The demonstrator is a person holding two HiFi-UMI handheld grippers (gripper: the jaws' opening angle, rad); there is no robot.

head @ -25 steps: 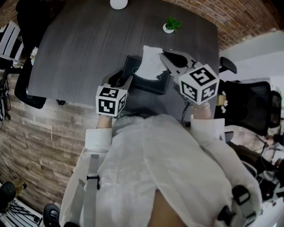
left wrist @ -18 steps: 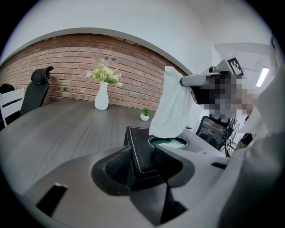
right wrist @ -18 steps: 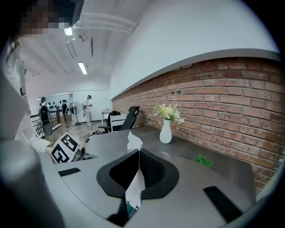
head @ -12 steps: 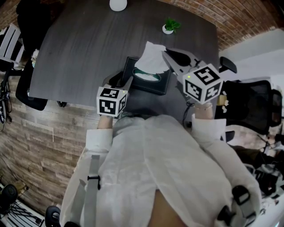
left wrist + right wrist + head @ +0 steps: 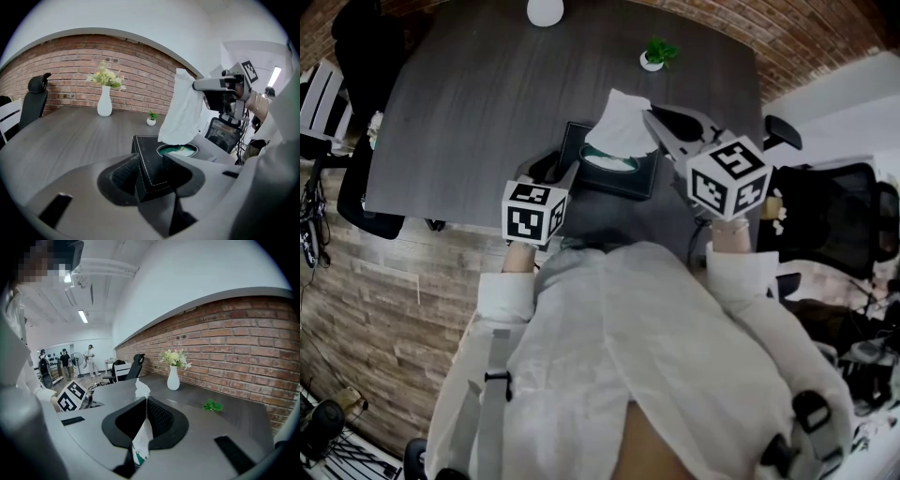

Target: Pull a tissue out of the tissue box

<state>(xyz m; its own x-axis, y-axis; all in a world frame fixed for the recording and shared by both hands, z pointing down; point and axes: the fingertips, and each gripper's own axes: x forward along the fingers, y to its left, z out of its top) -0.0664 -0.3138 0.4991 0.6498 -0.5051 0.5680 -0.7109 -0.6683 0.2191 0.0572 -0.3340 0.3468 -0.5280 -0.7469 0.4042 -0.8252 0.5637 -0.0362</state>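
**A:** What's nearest the person?

**B:** The left gripper [image 5: 150, 171]. Its jaws clamp the near corner of the black tissue box [image 5: 149, 152], pinning it on the tabletop [image 5: 70, 136]. Just beyond, the right gripper [image 5: 142, 401] has its jaws closed on the white tissue [image 5: 182, 110] and holds it up above the box.

**A:** Which step is this?

**B:** The pull itself, nearly finished, I'd judge. The tissue's lower edge hangs right at the round opening [image 5: 177, 150]; I can't tell whether it's free.

**A:** Next move?

**B:** Probably lift the right gripper higher with the grip tight, while the left one holds the box down.

**A:** And further off?

**B:** Dark wood-grain tabletop, 1 small potted plant [image 5: 151, 120], 1 white vase [image 5: 104, 104] of flowers. Then a brick wall [image 5: 70, 70], office chairs [image 5: 35, 93], and people [image 5: 65, 361] far across the room.
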